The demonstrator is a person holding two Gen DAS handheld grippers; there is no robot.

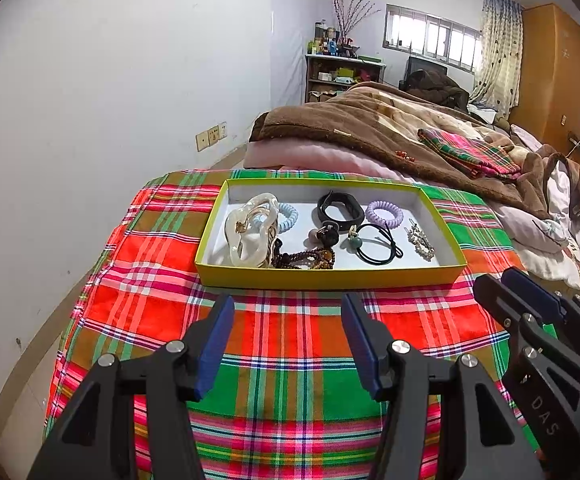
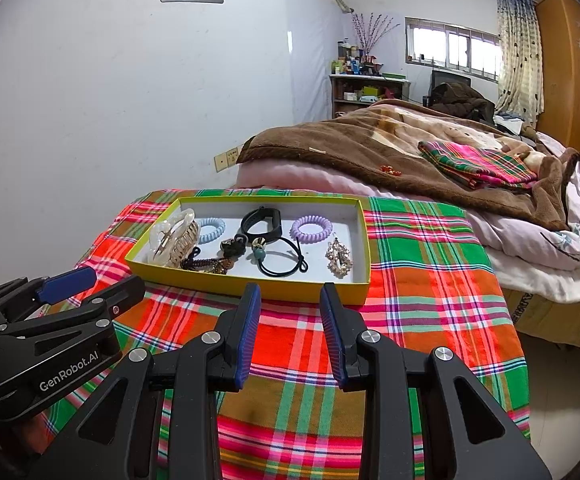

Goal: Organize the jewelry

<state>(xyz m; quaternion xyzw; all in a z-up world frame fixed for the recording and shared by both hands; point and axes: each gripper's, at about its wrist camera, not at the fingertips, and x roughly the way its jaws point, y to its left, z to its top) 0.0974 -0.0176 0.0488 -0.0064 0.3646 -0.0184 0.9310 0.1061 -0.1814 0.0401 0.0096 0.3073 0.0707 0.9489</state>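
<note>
A shallow yellow-rimmed box (image 1: 330, 278) (image 2: 250, 286) lies on a plaid cloth. It holds a pearly claw clip (image 1: 252, 230) (image 2: 172, 240), a blue coil tie (image 1: 288, 216), a black band (image 1: 340, 206), a purple coil tie (image 1: 384, 213) (image 2: 311, 229), a black elastic tie (image 1: 378, 244), a brown bead bracelet (image 1: 306, 259) and a pearl clip (image 1: 421, 243) (image 2: 339, 258). My left gripper (image 1: 288, 304) is open and empty, just in front of the box. My right gripper (image 2: 290, 292) is open and empty, at the box's near rim.
The plaid cloth (image 1: 282, 360) covers a small table beside a white wall. A bed with a brown blanket (image 1: 370, 128) and a folded plaid cloth (image 1: 470, 152) lies behind. The right gripper shows at the right of the left wrist view (image 1: 530, 304).
</note>
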